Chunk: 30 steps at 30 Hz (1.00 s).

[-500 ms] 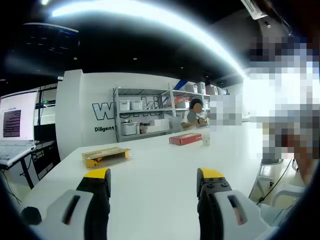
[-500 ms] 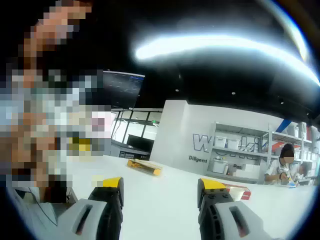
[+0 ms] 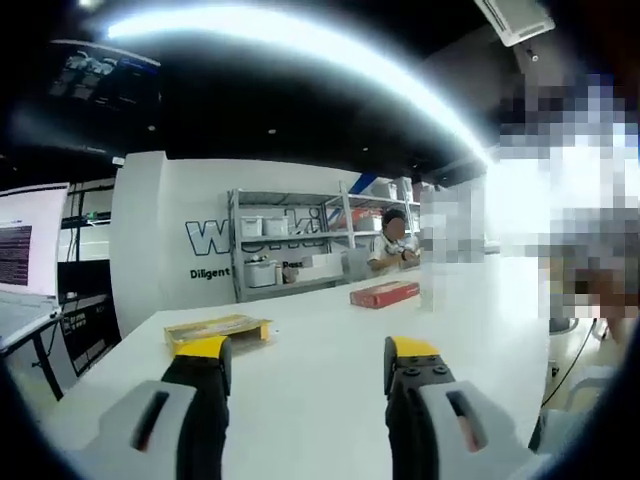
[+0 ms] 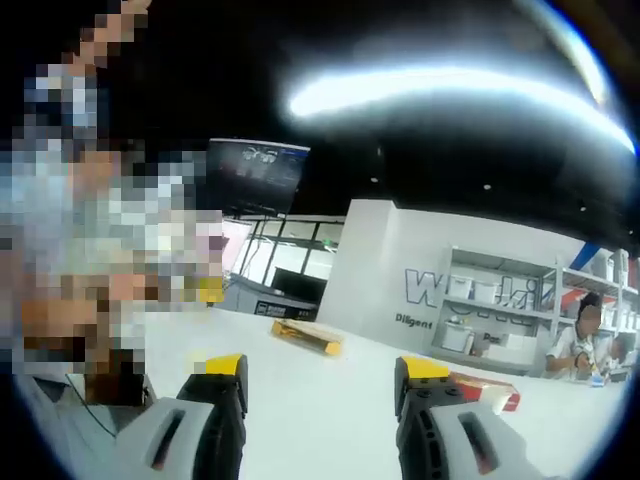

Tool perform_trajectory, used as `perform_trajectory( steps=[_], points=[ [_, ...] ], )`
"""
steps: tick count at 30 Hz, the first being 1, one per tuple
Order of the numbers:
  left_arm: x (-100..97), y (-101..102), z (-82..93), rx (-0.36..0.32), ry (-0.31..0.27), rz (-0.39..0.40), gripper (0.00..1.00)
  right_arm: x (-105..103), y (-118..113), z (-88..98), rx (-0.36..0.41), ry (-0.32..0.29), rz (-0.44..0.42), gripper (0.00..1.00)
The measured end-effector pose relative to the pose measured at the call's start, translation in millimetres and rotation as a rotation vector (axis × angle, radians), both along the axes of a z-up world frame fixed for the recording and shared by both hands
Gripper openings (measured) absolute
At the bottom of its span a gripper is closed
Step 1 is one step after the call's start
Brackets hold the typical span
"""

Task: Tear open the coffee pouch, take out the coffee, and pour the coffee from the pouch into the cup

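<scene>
Both grippers, left gripper (image 3: 305,355) and right gripper (image 4: 320,372), are held wide open and empty; views have merely tilted, table (image 3: 320,330) items untouched, tearing not begun.

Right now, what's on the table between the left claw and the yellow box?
Nothing: in the left gripper view, bare white table runs from the open left claw to the yellow box.
</scene>
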<state>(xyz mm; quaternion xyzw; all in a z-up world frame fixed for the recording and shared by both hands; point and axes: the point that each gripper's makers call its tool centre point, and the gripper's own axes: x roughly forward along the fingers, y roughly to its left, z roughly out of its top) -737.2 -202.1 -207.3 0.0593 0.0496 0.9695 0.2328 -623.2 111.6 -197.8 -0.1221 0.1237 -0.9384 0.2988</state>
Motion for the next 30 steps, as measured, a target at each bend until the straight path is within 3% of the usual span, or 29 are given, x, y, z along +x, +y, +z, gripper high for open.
perform_trajectory(
  steps=[5, 11, 17, 23, 30],
  points=[
    [-13.0, 8, -7.6, -0.003, -0.05, -0.034, 0.62, -5, 4, -3.6, -0.006, 0.002, 0.009, 0.59],
    [-25.1, 12, -3.5, -0.024, -0.048, -0.032, 0.62, -10, 7, -8.4, -0.021, 0.0, 0.024, 0.59],
    [-38.0, 9, 1.9, -0.049, -0.041, -0.012, 0.61, -15, 15, -10.0, -0.009, -0.006, 0.021, 0.59],
    [-55.1, 2, 5.9, -0.12, -0.024, 0.015, 0.6, -17, 22, -7.3, -0.021, 0.003, 0.007, 0.59],
    [-67.3, -2, 12.3, -0.14, -0.022, 0.017, 0.59, -21, 25, -11.4, -0.027, -0.011, -0.001, 0.59]
  ],
)
